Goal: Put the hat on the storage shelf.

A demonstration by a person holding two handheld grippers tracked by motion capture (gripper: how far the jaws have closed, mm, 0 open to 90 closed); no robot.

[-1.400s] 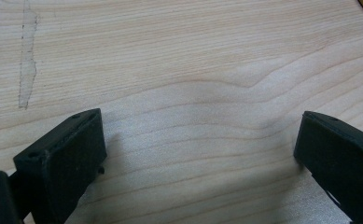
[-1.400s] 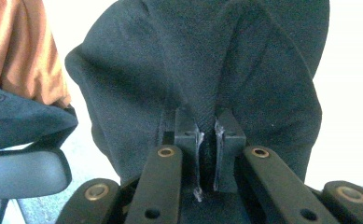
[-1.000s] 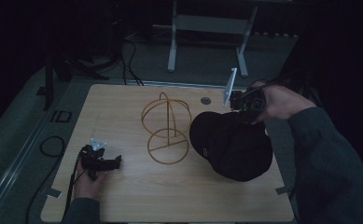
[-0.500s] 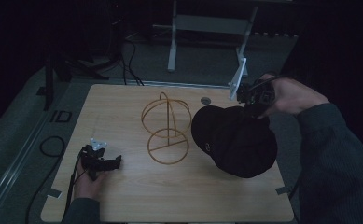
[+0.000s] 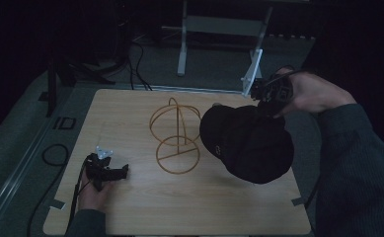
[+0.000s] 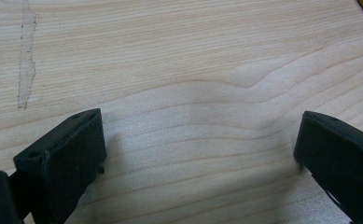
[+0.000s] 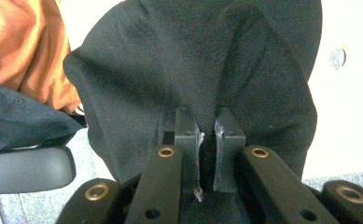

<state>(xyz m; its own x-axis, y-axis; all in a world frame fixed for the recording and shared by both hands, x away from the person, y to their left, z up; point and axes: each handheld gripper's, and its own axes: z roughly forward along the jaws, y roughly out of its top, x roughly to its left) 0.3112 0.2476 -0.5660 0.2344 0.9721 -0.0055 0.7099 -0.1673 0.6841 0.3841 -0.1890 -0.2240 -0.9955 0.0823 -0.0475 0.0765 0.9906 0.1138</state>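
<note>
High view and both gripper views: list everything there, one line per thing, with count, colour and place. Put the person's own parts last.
Table: one, light wood, centre.
Wire stand: one, yellow-orange, upright mid-table.
Cap: one, black, hanging from the right gripper beside the stand, right side of the table.
Cables: several, black, on the floor at left.
Frame legs: grey, floor beyond the table.
Left gripper: one, black, resting on the table at near left, jaws wide apart.
Right gripper: one, black, clamped on cap fabric.
Hands: two, left, right.

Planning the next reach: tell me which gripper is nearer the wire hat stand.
Right. The right gripper, clamped on the black cap, hangs just beside the wire hat stand; the left gripper, open, rests on the table farther off.
</note>
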